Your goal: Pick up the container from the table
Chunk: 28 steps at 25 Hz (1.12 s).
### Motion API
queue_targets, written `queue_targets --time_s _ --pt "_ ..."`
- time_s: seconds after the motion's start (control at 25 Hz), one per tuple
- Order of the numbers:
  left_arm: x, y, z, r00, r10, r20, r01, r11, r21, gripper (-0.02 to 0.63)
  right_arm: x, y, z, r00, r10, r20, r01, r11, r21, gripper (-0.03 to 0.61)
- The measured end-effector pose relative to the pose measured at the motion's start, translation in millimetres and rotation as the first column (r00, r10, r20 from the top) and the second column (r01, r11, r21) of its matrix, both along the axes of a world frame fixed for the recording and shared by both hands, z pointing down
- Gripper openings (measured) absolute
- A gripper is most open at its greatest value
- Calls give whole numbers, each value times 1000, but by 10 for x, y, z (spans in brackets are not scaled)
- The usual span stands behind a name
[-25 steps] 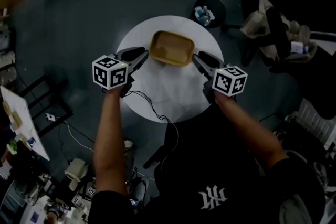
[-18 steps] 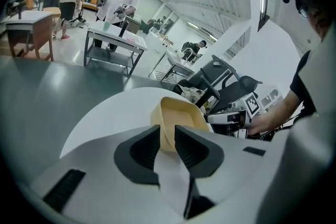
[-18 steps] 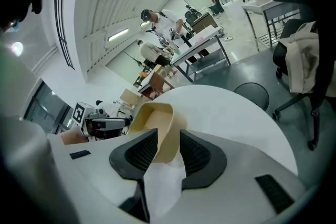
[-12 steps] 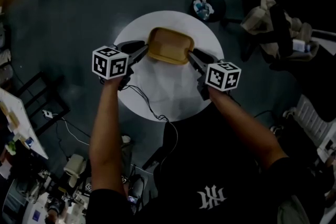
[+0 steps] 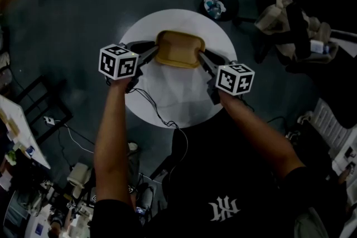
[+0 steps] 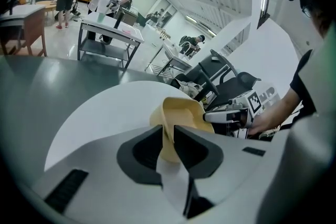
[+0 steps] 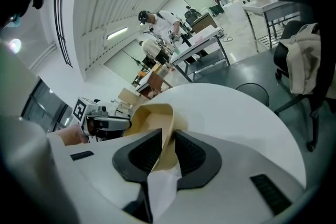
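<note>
While both grippers meet the container (image 5: 179,48) from opposite ends, each has its jaws pressed onto the thin tan rim. In the left gripper view, the left gripper (image 6: 167,139) shows its two dark pads nearly together, with the container's (image 6: 181,115) wall standing edgewise in the narrow gap between them and the open bowl spreading just ahead of the tips. The right gripper view shows the same: the right gripper (image 7: 164,147) pinches the rim of the container (image 7: 152,115), whose wall runs down between the pads. Straight ahead of each gripper, across the bowl, the other one shows, biting the far end. From the head view the left gripper (image 5: 152,53) and the right gripper (image 5: 202,57) point inward and slightly forward, with the container spanning the space between their tips over the round white table (image 5: 178,103). Whether its base rests on the tabletop or is just clear of it cannot be told.

A second ago the left gripper's jaws were spread and sat just beside the container's end, and the right gripper's tips stopped short of the rim. Since then both marker cubes have moved forward and closer together, and the jaws have shut on the rim.
</note>
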<state>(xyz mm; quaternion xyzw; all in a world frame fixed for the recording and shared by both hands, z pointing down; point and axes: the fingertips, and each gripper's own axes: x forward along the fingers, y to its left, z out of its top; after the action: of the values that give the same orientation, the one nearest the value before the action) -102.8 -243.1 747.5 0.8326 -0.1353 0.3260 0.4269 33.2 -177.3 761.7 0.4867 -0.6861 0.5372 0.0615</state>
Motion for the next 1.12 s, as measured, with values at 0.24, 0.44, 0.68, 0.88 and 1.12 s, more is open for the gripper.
queue_targets --time_s 0.24,0.44,0.68,0.88,1.12 --pt "13 27 -12 1000 -25 -11 24 999 -32 48 24 3 16 1000 13 16 -13 1000 -19 91" --pt "-8 65 -36 999 -55 -5 54 998 -40 37 68 -21 -18 999 32 14 -32 999 -36 77" --pt "-81 41 -186 994 -109 -13 109 994 -15 25 38 -174 -267 999 24 30 -24 1000 -6 64" --pt "-205 47 -349 987 -158 -20 159 987 10 25 -56 -281 -472 999 -15 35 14 999 31 64" --pt "-372 36 -683 976 -214 -45 217 974 60 25 -204 -399 -791 997 -66 33 63 995 84 64"
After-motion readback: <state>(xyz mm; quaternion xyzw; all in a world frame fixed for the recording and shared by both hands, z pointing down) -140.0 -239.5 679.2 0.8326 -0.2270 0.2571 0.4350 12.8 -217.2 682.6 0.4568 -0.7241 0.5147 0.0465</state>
